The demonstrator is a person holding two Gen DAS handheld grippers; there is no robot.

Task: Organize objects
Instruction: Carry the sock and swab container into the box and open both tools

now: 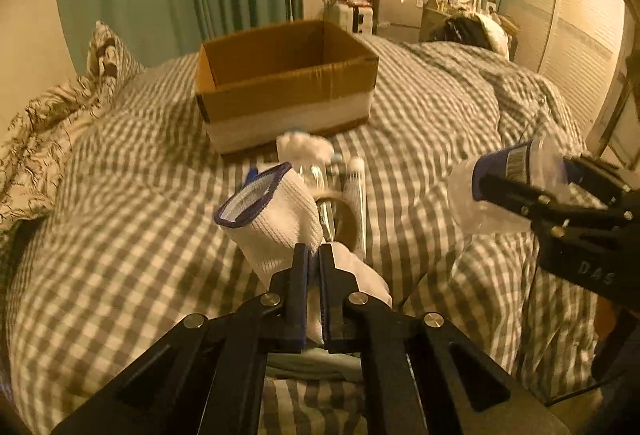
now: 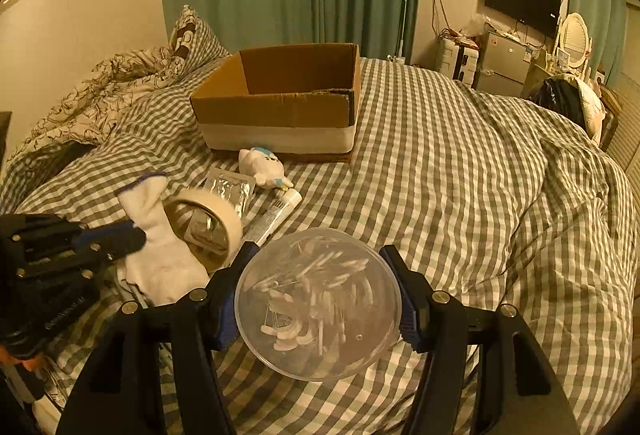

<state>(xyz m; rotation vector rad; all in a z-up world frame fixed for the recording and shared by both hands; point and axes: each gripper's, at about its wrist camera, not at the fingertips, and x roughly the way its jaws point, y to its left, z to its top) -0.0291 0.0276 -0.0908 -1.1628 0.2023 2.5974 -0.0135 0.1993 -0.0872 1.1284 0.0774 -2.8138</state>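
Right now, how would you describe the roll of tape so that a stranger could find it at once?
Start at the open cardboard box on the checked bed cover. In front of it lies a small pile of objects; the roll of tape is at its near edge, touching the white sock held by the left gripper. It is the only ring-shaped thing there, pale and wide, with a hollow centre.
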